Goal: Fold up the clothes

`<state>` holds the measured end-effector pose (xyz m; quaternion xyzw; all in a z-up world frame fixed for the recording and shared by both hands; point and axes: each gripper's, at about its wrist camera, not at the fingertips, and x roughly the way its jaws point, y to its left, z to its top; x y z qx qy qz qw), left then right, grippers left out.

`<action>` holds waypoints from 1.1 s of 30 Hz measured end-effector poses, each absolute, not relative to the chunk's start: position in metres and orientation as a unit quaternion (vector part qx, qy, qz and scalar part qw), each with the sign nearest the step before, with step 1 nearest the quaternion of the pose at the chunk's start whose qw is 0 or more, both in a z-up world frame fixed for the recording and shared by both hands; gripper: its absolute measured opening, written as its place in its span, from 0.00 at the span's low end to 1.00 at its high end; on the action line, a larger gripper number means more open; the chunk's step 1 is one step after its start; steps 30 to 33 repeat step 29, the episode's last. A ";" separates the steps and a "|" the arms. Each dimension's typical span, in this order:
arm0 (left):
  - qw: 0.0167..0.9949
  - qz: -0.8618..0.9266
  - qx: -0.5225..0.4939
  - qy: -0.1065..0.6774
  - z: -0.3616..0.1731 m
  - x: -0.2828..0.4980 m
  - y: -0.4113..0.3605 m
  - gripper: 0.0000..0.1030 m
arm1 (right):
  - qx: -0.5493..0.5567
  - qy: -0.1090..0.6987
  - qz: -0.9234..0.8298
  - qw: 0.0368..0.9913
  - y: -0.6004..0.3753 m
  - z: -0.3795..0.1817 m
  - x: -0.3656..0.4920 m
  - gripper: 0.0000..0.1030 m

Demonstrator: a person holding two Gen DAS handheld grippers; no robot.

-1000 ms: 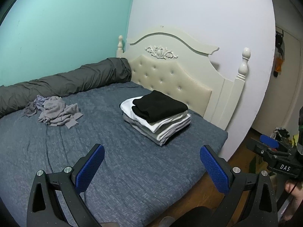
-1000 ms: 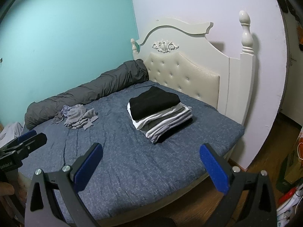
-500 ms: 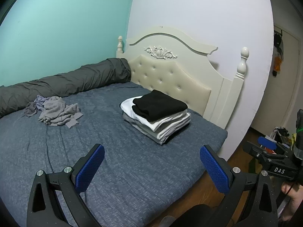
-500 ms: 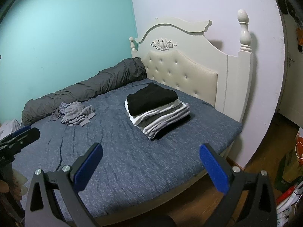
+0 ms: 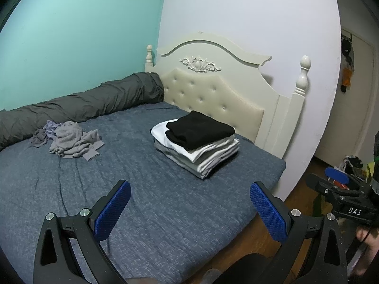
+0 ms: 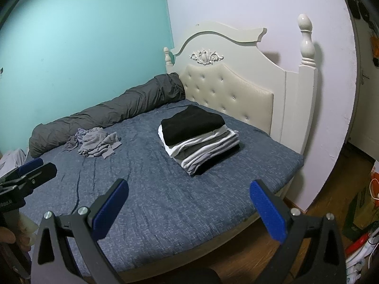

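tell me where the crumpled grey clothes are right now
The crumpled grey clothes lie on the far left of the bed, just in front of the rolled dark duvet and well left of the folded stack.

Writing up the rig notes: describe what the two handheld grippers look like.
The left gripper and right gripper match: black Y-shaped frames, silver screw heads, and two fingers faced with textured blue pads. Seen from the left camera, the right gripper's body carries white "DAS" lettering. No cables or sleeves are visible.
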<state>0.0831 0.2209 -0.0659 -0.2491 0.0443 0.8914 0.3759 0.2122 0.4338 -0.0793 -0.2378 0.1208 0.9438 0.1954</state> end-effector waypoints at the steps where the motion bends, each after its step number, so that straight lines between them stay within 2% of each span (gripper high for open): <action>1: 0.376 0.891 -0.250 0.044 -0.066 0.083 0.220 1.00 | -0.238 0.121 0.944 0.195 0.433 -0.079 0.212 0.99; 33: 0.390 0.888 -0.241 0.045 -0.067 0.091 0.222 1.00 | -0.242 0.125 0.942 0.197 0.436 -0.084 0.212 0.99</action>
